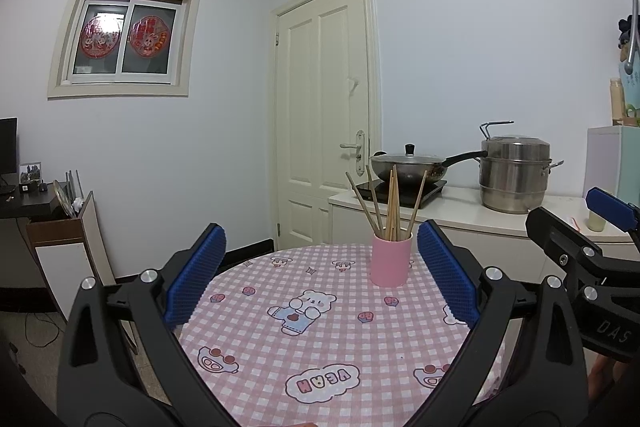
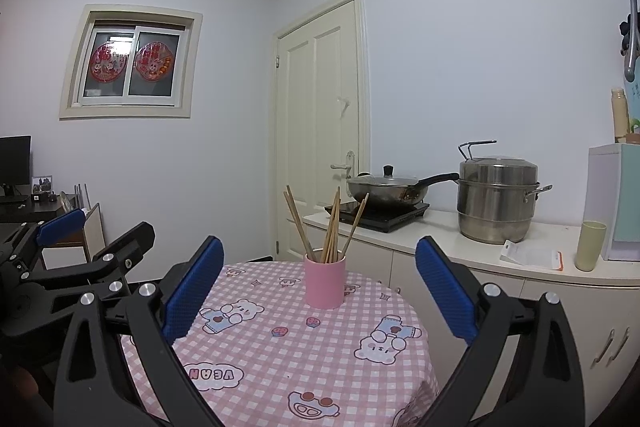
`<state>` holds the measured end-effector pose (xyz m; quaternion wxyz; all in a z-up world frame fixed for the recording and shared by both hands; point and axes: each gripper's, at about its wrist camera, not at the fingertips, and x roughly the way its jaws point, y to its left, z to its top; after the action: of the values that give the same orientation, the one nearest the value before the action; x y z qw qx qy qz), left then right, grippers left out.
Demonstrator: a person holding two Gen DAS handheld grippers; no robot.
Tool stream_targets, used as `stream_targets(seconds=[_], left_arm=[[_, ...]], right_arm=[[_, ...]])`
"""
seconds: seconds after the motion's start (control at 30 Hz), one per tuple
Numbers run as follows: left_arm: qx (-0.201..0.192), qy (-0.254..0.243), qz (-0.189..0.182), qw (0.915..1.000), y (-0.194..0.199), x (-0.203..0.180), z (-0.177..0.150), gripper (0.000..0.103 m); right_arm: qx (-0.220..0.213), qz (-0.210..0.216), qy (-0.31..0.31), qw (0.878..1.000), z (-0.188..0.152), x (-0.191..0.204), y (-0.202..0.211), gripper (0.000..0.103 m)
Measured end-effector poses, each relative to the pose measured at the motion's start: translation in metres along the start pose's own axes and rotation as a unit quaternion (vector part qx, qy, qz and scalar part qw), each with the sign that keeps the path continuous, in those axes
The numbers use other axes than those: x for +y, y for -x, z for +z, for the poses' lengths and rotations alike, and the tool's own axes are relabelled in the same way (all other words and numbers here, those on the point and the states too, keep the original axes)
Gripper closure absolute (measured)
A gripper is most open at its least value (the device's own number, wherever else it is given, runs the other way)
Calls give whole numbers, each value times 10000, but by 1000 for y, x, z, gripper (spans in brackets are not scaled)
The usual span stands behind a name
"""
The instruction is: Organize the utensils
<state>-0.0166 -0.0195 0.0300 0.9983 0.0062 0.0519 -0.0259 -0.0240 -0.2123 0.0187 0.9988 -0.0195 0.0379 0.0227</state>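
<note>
The left gripper [image 1: 320, 275] is held over the near worktop [image 1: 320, 347], jaws spread wide and empty. Chopsticks [image 1: 390, 205] are stood in a pink cup [image 1: 391, 261] at the far edge. The right gripper [image 2: 318, 291] is likewise held apart, empty.

We carry two matching tools. Our left gripper [image 1: 320, 275] is a black plastic frame that splits into two curved arms, each with a long triangular cut-out and each ending in a flat blue pad [image 1: 196, 275] with a fine ribbed grain. Round silver screws [image 1: 149, 275] sit at the joints just behind the pads, two on each arm. Our right gripper [image 2: 318, 291] has the same build: black forked arms, blue textured pads, silver screw heads. From the left wrist view it shows at three o'clock, and its black body bears pale raised letters reading "DAS" [image 1: 614, 331].
</note>
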Motion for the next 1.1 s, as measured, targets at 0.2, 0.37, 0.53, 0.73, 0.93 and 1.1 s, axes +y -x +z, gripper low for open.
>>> stream_targets(seconds=[0.2, 0.37, 0.53, 0.73, 0.93, 1.1], left_arm=[[-15, -1, 22, 10000, 1, 1, 0, 8], [-22, 5, 43, 10000, 1, 2, 0, 8], [-12, -3, 90, 10000, 0, 2, 0, 8], [-28, -4, 138, 9999, 0, 2, -1, 8], [-40, 11, 180, 9998, 1, 3, 1, 8], [-41, 12, 195, 9998, 1, 3, 0, 8]], right_arm=[[1, 9, 23, 10000, 0, 0, -1, 9], [16, 30, 32, 10000, 0, 1, -2, 9], [30, 55, 49, 10000, 0, 3, -2, 9], [39, 68, 54, 10000, 0, 4, -3, 9], [61, 72, 86, 9999, -1, 6, -5, 9], [64, 76, 97, 9999, -1, 7, -5, 9]])
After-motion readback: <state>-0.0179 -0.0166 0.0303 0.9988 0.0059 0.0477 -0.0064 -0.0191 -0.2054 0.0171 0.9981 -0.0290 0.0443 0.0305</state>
